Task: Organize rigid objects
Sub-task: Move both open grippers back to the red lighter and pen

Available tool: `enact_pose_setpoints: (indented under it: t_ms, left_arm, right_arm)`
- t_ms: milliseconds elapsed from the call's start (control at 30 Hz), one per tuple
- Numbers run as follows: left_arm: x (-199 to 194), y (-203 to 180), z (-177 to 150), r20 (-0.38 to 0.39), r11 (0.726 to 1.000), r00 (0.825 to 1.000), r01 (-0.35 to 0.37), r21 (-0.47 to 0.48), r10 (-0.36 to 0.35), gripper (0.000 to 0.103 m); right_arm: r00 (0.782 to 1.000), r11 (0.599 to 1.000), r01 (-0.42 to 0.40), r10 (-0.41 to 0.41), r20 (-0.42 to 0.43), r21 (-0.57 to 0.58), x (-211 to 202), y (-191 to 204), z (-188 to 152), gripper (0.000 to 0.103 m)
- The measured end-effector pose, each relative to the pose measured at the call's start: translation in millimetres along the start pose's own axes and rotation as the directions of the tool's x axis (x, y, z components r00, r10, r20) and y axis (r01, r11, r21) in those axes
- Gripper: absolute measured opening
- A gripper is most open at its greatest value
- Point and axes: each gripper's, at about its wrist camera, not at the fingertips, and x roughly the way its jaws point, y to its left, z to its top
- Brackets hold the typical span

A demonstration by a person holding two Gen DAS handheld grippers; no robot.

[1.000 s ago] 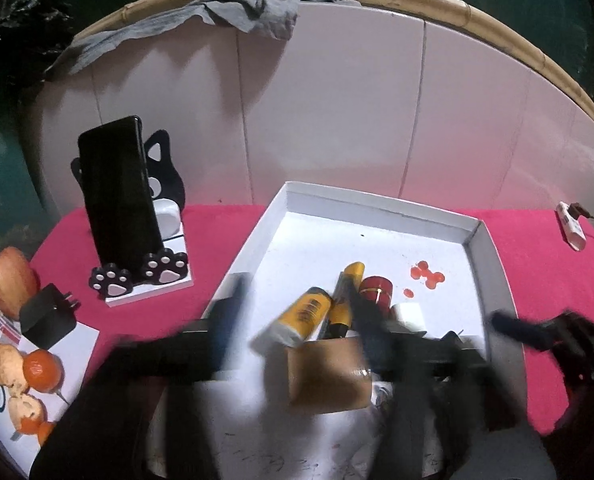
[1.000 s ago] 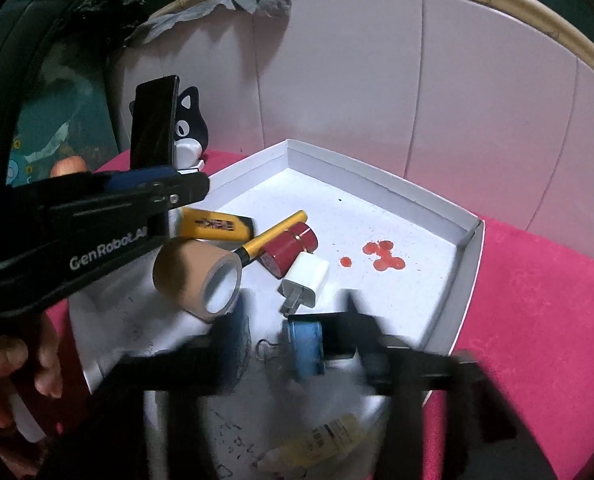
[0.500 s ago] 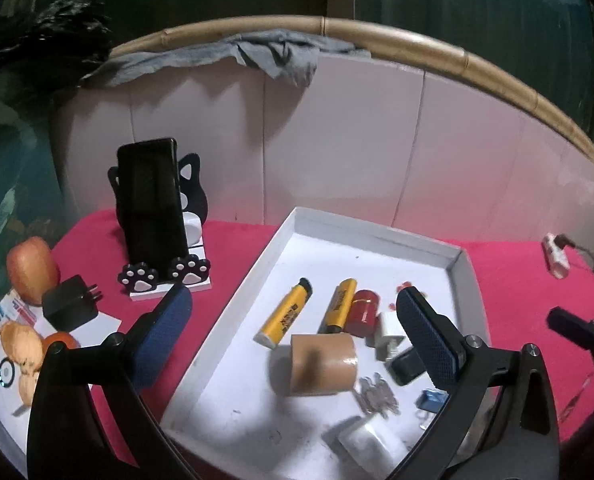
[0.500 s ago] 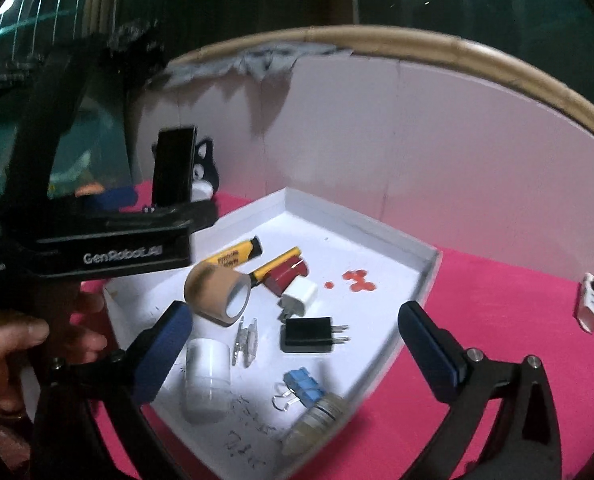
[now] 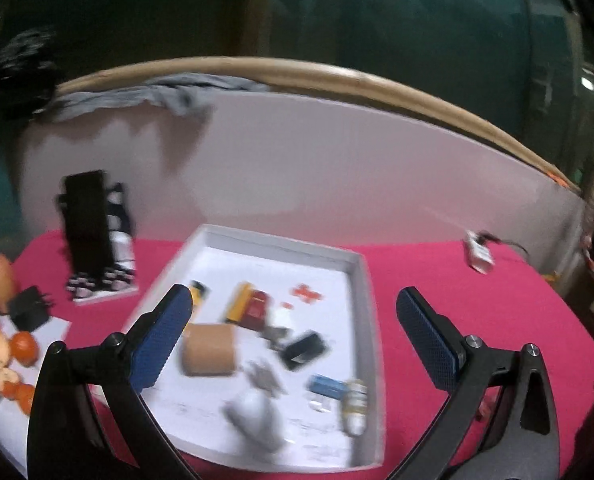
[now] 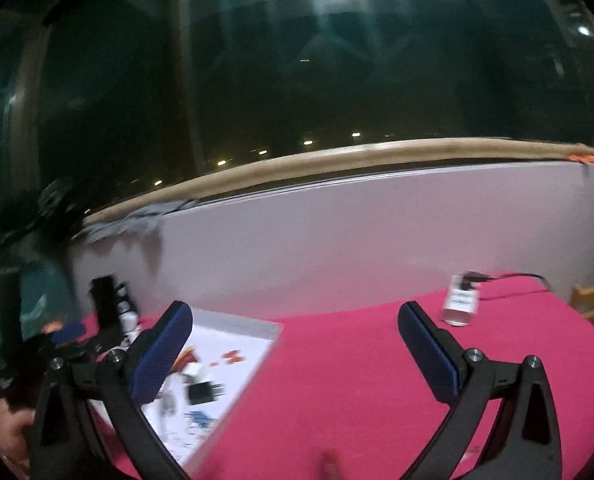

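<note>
both grippers, left gripper [image 5: 291,320] and right gripper [image 6: 293,338], are hanging wide open and empty, their jaws having just been opening with nothing between them. they are pulling back from the white tray [image 5: 371,320], where the tape roll [image 5: 209,350], charger [image 5: 303,350] and other bits are lying loose, so the sorting looks near done.

no legible text in either view, motion blur smears the yellow tubes [image 5: 239,306] and small bottle [image 5: 355,406] in the white tray [image 5: 367,320], faint scribbles on tray floor unreadable, label on white adapter [image 6: 462,304] unreadable
</note>
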Motion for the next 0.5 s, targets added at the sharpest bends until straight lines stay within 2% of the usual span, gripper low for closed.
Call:
enact_pose_setpoints:
  t_ms: [100,133,200,300,367,400,467,500]
  left_arm:
    - [13,-32,-9,-0.068,0.996,0.995,0.082,0.039,-0.079,0.103]
    - [20,-46,-15,-0.11,0.991,0.987,0.124,0.046,-0.119,0.103]
    - [34,-67,-26,-0.188,0.981,0.966,0.188,0.038,-0.178,0.103]
    - [64,-105,-49,-0.333,0.966,0.912,0.257,0.016,-0.237,0.103]
    - [81,-126,-62,-0.397,0.965,0.89,0.259,0.039,-0.223,0.103]
    - [87,-135,-67,-0.416,0.965,0.884,0.255,0.052,-0.212,0.103]
    - [100,-158,-78,-0.445,0.965,0.879,0.239,0.109,-0.168,0.103]
    - [105,-169,-83,-0.448,0.964,0.884,0.223,0.145,-0.137,0.103]
  right_arm:
    - [0.999,0.998,0.032,-0.031,-0.019,0.055,-9,-36,-9,0.103]
    - [0.998,0.996,0.057,-0.055,-0.029,0.068,-14,-48,-15,0.103]
    - [0.993,0.99,0.108,-0.103,-0.057,0.089,-18,-69,-28,0.103]
    - [0.98,0.973,0.185,-0.172,-0.102,0.137,-27,-101,-48,0.103]
    - [0.972,0.959,0.219,-0.199,-0.125,0.181,-33,-121,-60,0.103]
    - [0.969,0.953,0.232,-0.209,-0.131,0.196,-36,-129,-63,0.103]
    - [0.963,0.941,0.259,-0.234,-0.136,0.216,-44,-142,-69,0.103]
    - [0.957,0.935,0.279,-0.252,-0.141,0.221,-47,-148,-71,0.103]
